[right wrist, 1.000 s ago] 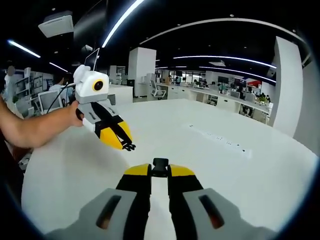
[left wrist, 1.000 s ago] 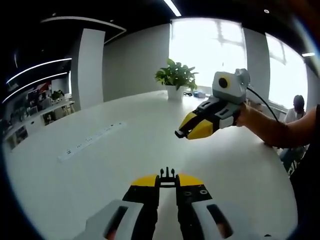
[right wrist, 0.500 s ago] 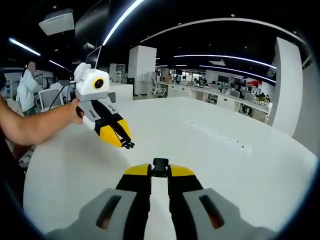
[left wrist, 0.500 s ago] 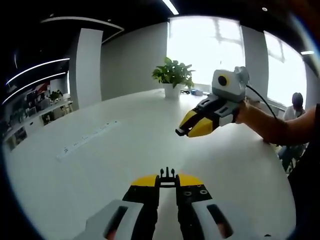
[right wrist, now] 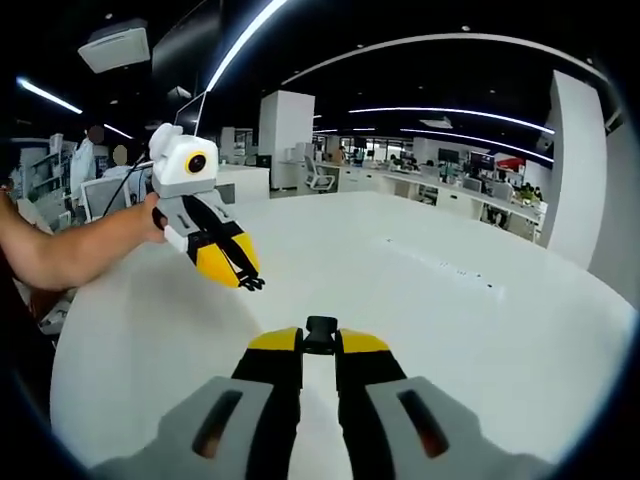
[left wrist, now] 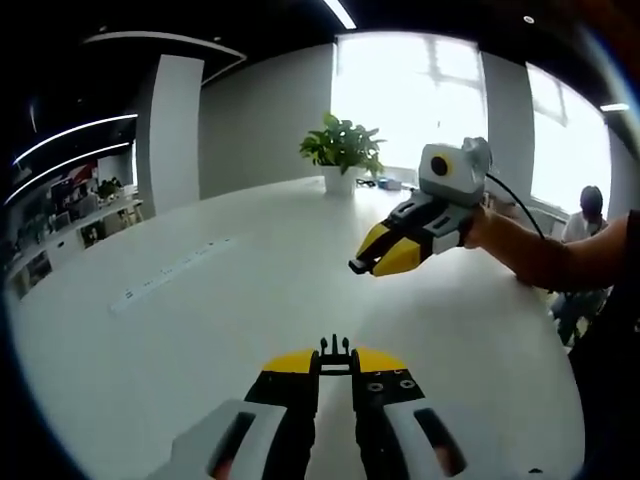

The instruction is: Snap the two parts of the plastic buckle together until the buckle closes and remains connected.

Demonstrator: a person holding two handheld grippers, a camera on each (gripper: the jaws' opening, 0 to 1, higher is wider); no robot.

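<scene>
The left tool (left wrist: 335, 352) pinches a small black pronged buckle piece (left wrist: 335, 347) at its tips; the right tool (right wrist: 320, 338) is clamped on the blocky black socket piece (right wrist: 320, 331). Both hang apart above the white counter (left wrist: 200, 300).

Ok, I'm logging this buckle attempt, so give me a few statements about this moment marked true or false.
1. The left gripper holds the pronged buckle part. True.
2. The two buckle parts are snapped together. False: the socket part sits apart in the right gripper.
3. Both grippers are held above the white table. True.
4. A potted plant lies tipped over. False: it stands upright at the table's far edge.
5. The right gripper is open. False: it is shut on the socket part.
</scene>
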